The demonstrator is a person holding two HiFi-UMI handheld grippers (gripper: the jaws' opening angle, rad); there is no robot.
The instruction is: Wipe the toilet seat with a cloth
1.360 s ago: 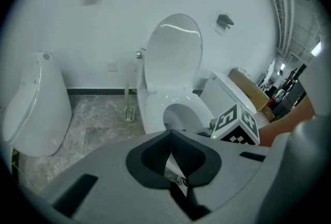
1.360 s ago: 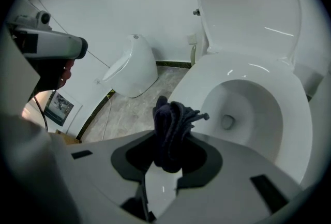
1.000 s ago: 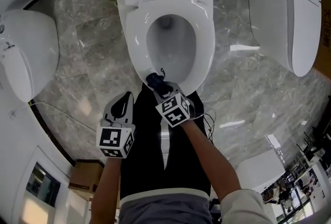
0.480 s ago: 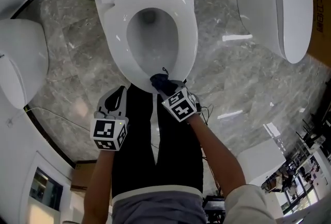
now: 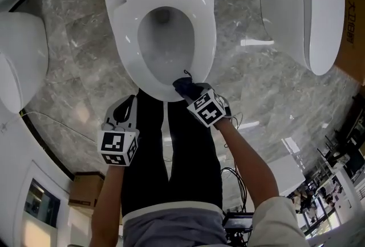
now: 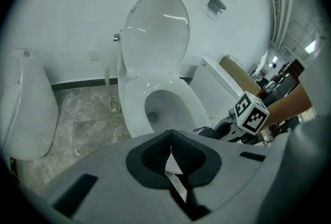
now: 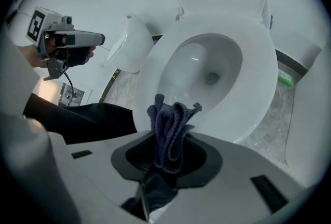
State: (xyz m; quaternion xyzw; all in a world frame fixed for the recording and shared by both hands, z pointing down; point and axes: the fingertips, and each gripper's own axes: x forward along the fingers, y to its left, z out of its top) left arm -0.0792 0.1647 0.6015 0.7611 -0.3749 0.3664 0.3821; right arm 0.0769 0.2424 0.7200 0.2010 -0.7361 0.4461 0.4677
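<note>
Shifted right along the toilet seat (image 5: 208, 40) front since a second ago: cloth (image 5: 183, 85) pinched in right gripper (image 5: 192, 93).
Mid-wipe, probably; next, pressing on up the right side. Left gripper (image 5: 129, 104) pressed together, idle.

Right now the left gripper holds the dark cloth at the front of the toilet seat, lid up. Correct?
Wrong gripper. The right gripper holds the dark blue cloth, clamped between its jaws at the front of the toilet seat, lid up. The right gripper view shows it. The left gripper is shut on nothing.
</note>
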